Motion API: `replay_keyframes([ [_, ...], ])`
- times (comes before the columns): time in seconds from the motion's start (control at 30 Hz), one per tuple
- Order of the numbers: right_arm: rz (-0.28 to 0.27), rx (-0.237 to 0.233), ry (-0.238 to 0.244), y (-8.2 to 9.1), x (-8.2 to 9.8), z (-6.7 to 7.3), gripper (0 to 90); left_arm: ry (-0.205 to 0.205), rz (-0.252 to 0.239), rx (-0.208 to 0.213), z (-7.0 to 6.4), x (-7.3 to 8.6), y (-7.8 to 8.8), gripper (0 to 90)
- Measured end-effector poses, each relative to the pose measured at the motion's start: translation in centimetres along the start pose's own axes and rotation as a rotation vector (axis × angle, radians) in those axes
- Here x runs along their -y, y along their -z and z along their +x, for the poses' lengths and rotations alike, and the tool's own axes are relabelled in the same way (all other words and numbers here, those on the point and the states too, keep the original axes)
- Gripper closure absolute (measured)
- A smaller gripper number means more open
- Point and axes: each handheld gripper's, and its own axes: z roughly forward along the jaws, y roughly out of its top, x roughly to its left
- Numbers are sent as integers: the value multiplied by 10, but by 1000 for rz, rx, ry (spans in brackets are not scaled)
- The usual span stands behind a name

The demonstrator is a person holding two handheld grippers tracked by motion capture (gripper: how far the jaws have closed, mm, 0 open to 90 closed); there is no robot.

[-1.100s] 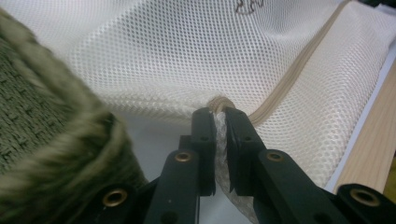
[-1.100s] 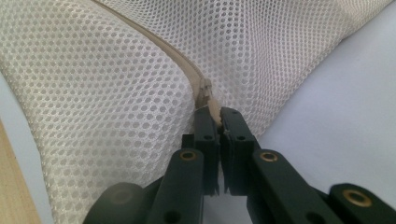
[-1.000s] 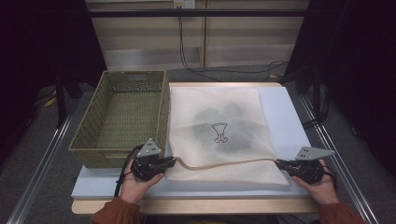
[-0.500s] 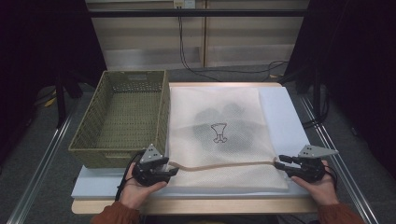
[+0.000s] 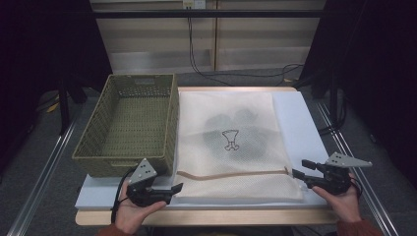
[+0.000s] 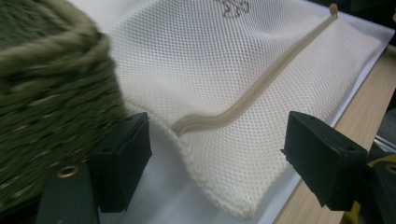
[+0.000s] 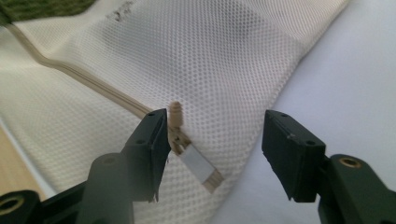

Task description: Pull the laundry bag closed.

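Note:
A cream mesh bag (image 5: 231, 142) with a dark shape inside lies flat on the white mat. Its tan zipper (image 5: 231, 173) runs along the near edge. My left gripper (image 5: 174, 191) sits at the bag's near left corner. Its jaws have just been opening and now stand open, with the bag's corner (image 6: 219, 186) loose between them. My right gripper (image 5: 299, 168) sits at the zipper's right end, and its jaws have also just been opening. They now stand open. The zipper pull (image 7: 187, 149) lies beside one jaw, unpinched.
A green woven basket (image 5: 128, 123) stands left of the bag, and its corner (image 6: 46, 93) is close to my left gripper. The white mat (image 5: 300, 123) shows bare to the right of the bag. The wooden table edge (image 5: 221, 216) runs along the front.
Both grippers went from shut on the bag's near edge to open. The lifted edge and zipper dropped flat. My left gripper drew back to the left and nearer.

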Motion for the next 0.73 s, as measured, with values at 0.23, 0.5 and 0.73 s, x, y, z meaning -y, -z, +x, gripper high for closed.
replay_keyframes([
  [0.23, -33, 15, -35, 12, 3, 9, 368, 32, -72, -40, 3, 11, 22, 207],
  [0.5, -90, 83, -98, 35, 21, 16, 351, 64, -126, -69, -1, 16, 33, 209],
  [0.73, -78, 68, -120, 31, 25, 10, 365, 37, -104, -62, -2, 14, 28, 211],
])
